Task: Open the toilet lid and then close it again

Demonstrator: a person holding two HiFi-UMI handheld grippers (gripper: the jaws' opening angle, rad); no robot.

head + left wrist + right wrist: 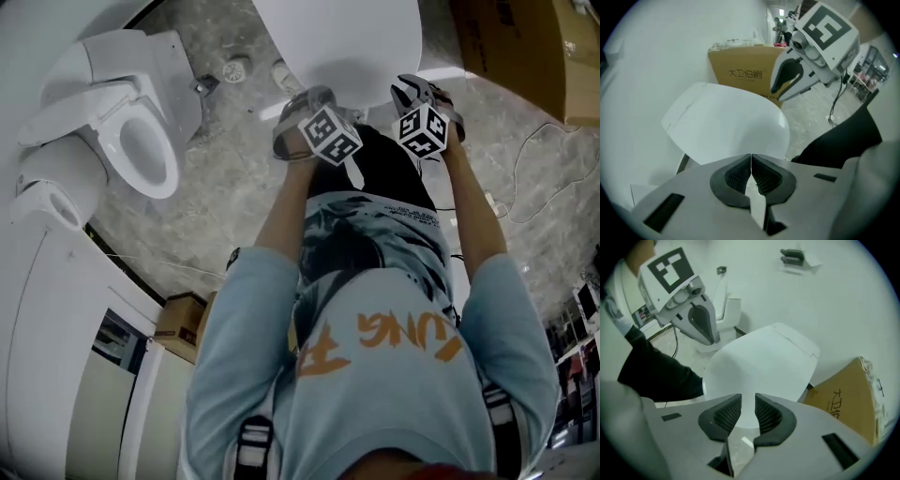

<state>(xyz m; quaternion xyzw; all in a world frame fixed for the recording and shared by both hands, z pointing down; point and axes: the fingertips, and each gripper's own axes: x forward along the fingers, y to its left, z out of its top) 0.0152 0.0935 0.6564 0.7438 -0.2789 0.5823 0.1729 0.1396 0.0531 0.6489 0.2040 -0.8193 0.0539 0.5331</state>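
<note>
The toilet's white lid (337,37) lies closed at the top of the head view, straight in front of the person. Both grippers hang side by side over its near edge, pointing steeply down. My left gripper (300,105) (751,161) is shut, pads together with nothing between them, and the lid (726,126) lies beyond its tips. My right gripper (414,92) (748,406) stands slightly open with a narrow gap. The lid (764,362) shows through that gap, but the pads do not touch it.
A second toilet (141,141) with its lid up stands at the left. A large cardboard box (525,47) (745,70) (853,394) sits beside the closed toilet. Cables (534,187) trail over the grey floor at the right. A small box (183,323) sits lower left.
</note>
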